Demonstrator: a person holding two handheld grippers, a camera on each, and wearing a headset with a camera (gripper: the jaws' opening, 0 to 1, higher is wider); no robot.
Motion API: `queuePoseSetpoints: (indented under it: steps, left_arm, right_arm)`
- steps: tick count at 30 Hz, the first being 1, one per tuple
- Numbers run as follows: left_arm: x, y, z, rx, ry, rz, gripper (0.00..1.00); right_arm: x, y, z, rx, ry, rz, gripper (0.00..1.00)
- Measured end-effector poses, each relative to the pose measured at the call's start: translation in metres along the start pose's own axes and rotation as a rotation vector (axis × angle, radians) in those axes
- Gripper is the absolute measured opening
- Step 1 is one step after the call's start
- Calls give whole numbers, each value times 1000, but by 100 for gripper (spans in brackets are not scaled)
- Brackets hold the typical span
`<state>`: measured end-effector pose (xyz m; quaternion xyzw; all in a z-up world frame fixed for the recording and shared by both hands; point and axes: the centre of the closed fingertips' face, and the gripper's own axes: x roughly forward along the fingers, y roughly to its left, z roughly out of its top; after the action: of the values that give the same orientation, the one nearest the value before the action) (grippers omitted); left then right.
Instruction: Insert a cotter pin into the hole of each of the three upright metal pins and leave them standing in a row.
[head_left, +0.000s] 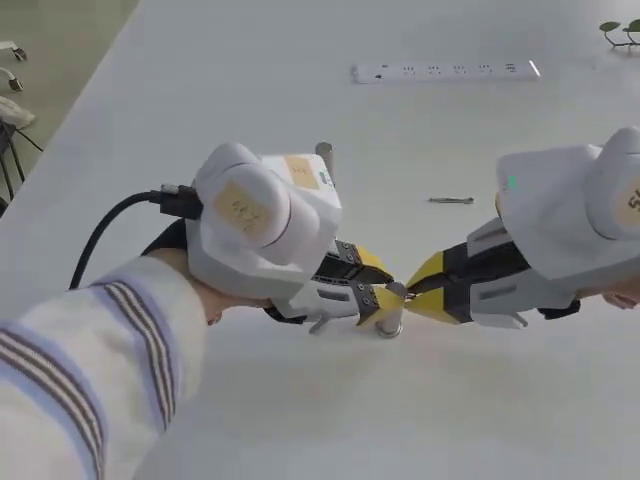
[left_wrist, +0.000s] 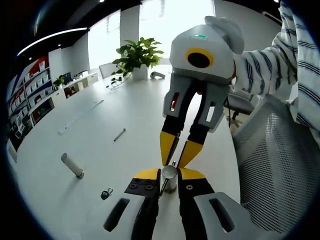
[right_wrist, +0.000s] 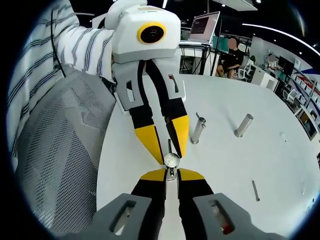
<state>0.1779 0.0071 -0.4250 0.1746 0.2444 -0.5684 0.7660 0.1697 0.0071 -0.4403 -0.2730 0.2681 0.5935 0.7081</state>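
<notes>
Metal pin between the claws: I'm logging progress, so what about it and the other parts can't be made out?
- Head view: the hole of the metal pin, covered by the tips of the left claw and right claw; whether the cotter pin is through it cannot be told.
- Head view: a second upright pin, mostly behind the left claw's housing.
- Left gripper view: a small dark item on the table, too small to identify.

Upright metal pin (head_left: 389, 312): bare grey metal, smooth, dull sheen, brighter on the top face. Cotter pin (left_wrist: 174, 152): thin bare metal. Left gripper (head_left: 384, 284) and right gripper (head_left: 420, 289): smooth satin white plastic shells, matt yellow tips, black links. Tabletop (head_left: 300, 110): smooth matt white. Sleeve (head_left: 90, 380): soft striped knit cloth. Chair back (left_wrist: 270, 165): open grey mesh.
</notes>
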Motion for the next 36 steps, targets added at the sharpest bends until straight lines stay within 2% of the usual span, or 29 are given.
queuePoseSetpoints:
  steps: [2, 5, 9, 11, 13, 17, 20, 22, 25, 26, 27, 36]
  left_arm:
    - [-4, 0, 1, -10, -12, 5, 16]
    - [-13, -4, -2, -16, -15, -1, 32]
    - [-26, -6, 1, -25, -70, 5, 35]
    - [-33, -10, 3, -54, -106, 6, 48]
    - [-39, -18, 4, -90, -134, -15, 65]
    - [-53, -25, 6, -122, -172, 7, 80]
    - [-60, -25, 2, -126, -168, 48, 90]
    - [-63, -25, -5, -119, -141, 65, 94]
    - [-67, -22, -13, -142, -136, 87, 99]
    - [-69, -21, -15, -149, -136, 94, 99]
    - [-71, -16, -17, -158, -140, 132, 99]
    - [-80, -16, -31, -211, -119, 179, 99]
  right_arm:
    - [-1, -1, 2, 9, -14, -8, 7]
    - [-2, -2, 5, 35, -44, -26, 12]
    - [0, -2, 5, 97, -92, -36, 17]
    - [1, -1, 4, 115, -105, -31, 18]
    - [4, 1, 1, 123, -112, -29, 17]
    - [10, 6, -2, 159, -142, -10, 23]
    - [16, 8, -6, 175, -144, 2, 27]
    - [21, 8, -7, 186, -156, 5, 29]
    - [28, 7, -7, 179, -175, 14, 32]
    - [30, 7, -6, 177, -181, 18, 33]
    - [33, 7, -6, 178, -186, 24, 33]
    - [46, 8, -8, 186, -219, 55, 30]
